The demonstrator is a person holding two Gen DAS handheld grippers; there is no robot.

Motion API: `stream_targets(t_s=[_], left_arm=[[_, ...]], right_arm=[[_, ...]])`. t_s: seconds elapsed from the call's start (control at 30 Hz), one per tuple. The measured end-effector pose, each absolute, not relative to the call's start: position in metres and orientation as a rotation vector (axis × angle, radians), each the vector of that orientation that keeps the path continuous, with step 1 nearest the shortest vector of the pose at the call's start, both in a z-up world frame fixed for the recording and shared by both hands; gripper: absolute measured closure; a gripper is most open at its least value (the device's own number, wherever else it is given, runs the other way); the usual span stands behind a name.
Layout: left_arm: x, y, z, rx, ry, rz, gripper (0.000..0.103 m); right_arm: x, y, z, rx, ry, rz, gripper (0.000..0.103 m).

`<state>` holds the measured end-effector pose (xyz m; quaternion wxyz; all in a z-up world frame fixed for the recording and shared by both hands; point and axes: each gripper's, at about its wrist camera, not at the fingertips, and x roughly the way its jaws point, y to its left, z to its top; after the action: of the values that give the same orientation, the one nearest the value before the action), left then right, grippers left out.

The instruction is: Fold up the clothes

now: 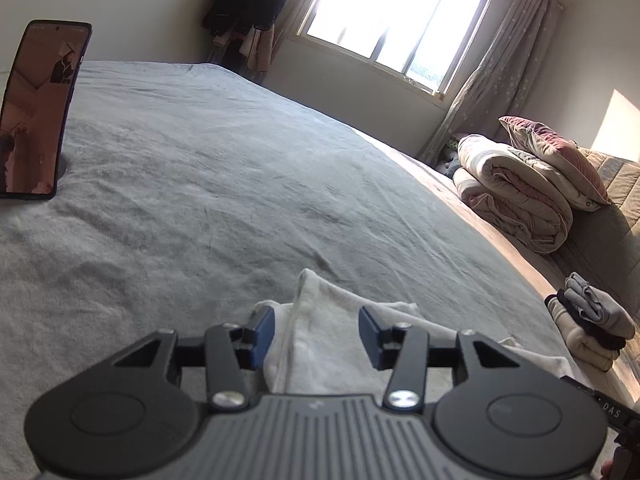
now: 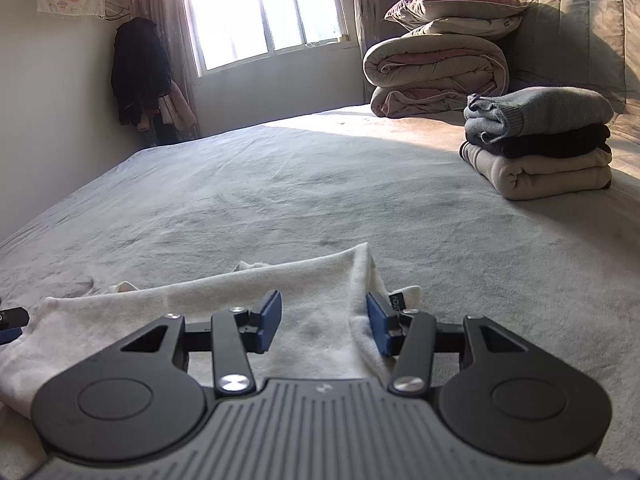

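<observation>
Both claws, left claw (image 1: 317,334) and right claw (image 2: 323,322), are hovering spread over a white garment (image 2: 224,300) on the bed (image 2: 280,200). Closing now is risking a pinch of a single layer, skewing the fold.

White garment (image 2: 312,312) soft matt cloth; bedsheet (image 2: 280,208) grey, fuzzy, wrinkled fabric.

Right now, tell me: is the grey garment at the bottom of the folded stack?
No, the grey garment lies on top; a beige garment sits lowest.

Bed (image 2: 280,184), grey cover. On it: white garment (image 2: 312,288) near edge; folded clothes stack (image 2: 540,144); rolled quilts (image 2: 436,72); upright phone (image 1: 40,108).
</observation>
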<state>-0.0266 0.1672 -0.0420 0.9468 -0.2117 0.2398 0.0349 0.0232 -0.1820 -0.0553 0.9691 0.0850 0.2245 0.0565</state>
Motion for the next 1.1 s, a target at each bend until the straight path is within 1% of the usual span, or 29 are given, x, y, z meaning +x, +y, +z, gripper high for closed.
stream_targets(t_s=[0.07, 0.27, 0.4, 0.5, 0.57, 0.67, 0.73, 0.8, 0.9, 1.07, 1.1], left_arm=[[-0.031, 0.172, -0.039, -0.444, 0.504, 0.080, 0.053], [-0.034, 0.195, -0.047, -0.579, 0.632, 0.050, 0.045], [-0.034, 0.207, -0.056, -0.657, 0.693, 0.048, 0.045], [-0.036, 0.211, -0.056, -0.707, 0.727, 0.009, 0.042], [-0.035, 0.211, -0.057, -0.708, 0.744, -0.002, 0.042], [-0.030, 0.210, -0.058, -0.703, 0.769, -0.003, 0.042], [-0.029, 0.208, -0.057, -0.691, 0.776, -0.001, 0.042], [-0.028, 0.207, -0.057, -0.690, 0.777, 0.003, 0.042], [-0.024, 0.209, -0.057, -0.699, 0.777, 0.009, 0.042], [-0.022, 0.222, -0.061, -0.764, 0.779, -0.005, 0.042], [-0.023, 0.225, -0.063, -0.788, 0.776, -0.010, 0.042]], right_arm=[[0.018, -0.174, -0.051, 0.163, 0.441, 0.134, 0.052], [0.002, -0.149, -0.036, 0.035, 0.392, 0.145, 0.053], [0.015, -0.163, -0.032, -0.010, 0.425, 0.084, 0.053], [0.025, -0.190, -0.030, 0.047, 0.429, 0.024, 0.054], [0.025, -0.202, -0.027, 0.100, 0.429, 0.025, 0.054], [0.016, -0.192, -0.024, 0.057, 0.404, 0.065, 0.054], [0.011, -0.182, -0.023, 0.023, 0.390, 0.105, 0.056], [0.009, -0.173, -0.026, 0.003, 0.390, 0.152, 0.066], [0.011, -0.167, -0.032, 0.005, 0.410, 0.183, 0.066], [0.029, -0.180, -0.052, 0.070, 0.515, 0.123, 0.067], [0.031, -0.183, -0.055, 0.084, 0.524, 0.113, 0.070]])
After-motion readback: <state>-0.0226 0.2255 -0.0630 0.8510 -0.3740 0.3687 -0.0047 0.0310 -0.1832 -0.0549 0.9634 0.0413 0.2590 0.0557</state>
